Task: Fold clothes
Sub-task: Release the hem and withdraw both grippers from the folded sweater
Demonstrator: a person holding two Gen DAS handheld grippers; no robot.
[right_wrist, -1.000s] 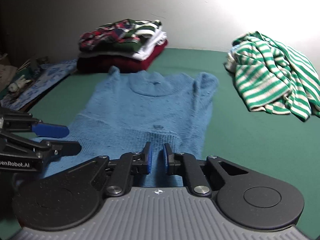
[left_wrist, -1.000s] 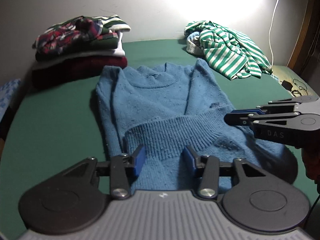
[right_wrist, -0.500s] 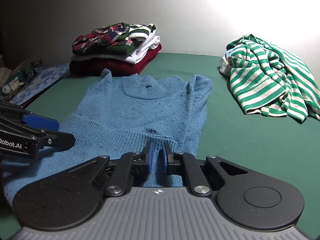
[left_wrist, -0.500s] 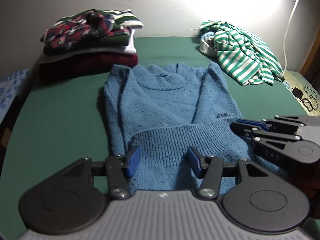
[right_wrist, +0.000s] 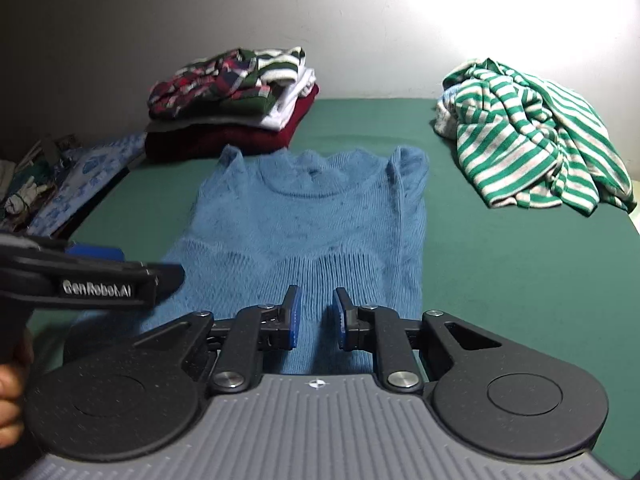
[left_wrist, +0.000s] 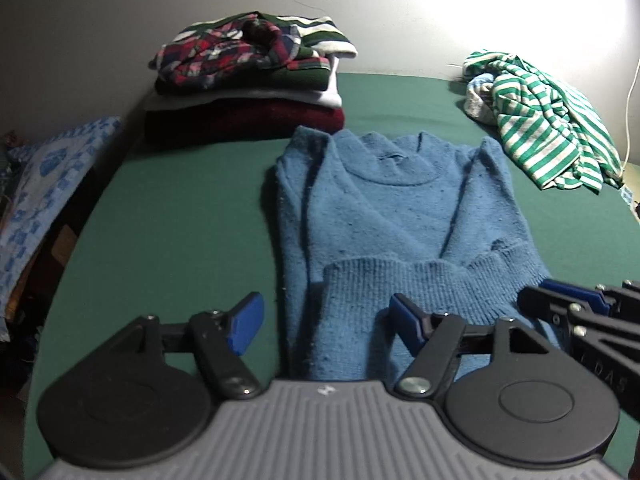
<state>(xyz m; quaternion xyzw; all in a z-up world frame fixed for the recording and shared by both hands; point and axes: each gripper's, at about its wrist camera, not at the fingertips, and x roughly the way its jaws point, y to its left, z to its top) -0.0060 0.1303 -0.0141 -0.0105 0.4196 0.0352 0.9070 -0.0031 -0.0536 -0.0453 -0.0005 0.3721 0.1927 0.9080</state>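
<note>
A blue knit sweater point(left_wrist: 392, 216) lies flat on the green table, neck away from me, sleeves folded in, ribbed hem doubled over near me; it also shows in the right wrist view point(right_wrist: 312, 232). My left gripper point(left_wrist: 326, 322) is open wide and empty, hovering over the sweater's near left edge. My right gripper point(right_wrist: 316, 316) is partly open and empty over the sweater's near hem. The right gripper shows at the right edge of the left wrist view point(left_wrist: 568, 308); the left gripper shows at the left of the right wrist view point(right_wrist: 132, 276).
A stack of folded clothes point(left_wrist: 248, 88) stands at the back left, also in the right wrist view point(right_wrist: 232, 108). A crumpled green-and-white striped shirt point(right_wrist: 532, 136) lies at the back right. The green table's edge point(left_wrist: 100, 208) drops off at left beside a blue patterned cloth point(left_wrist: 44, 184).
Both grippers have drawn back and left along the sweater's near end. The right gripper's jaws have opened from nearly shut. The left gripper has opened wider.
</note>
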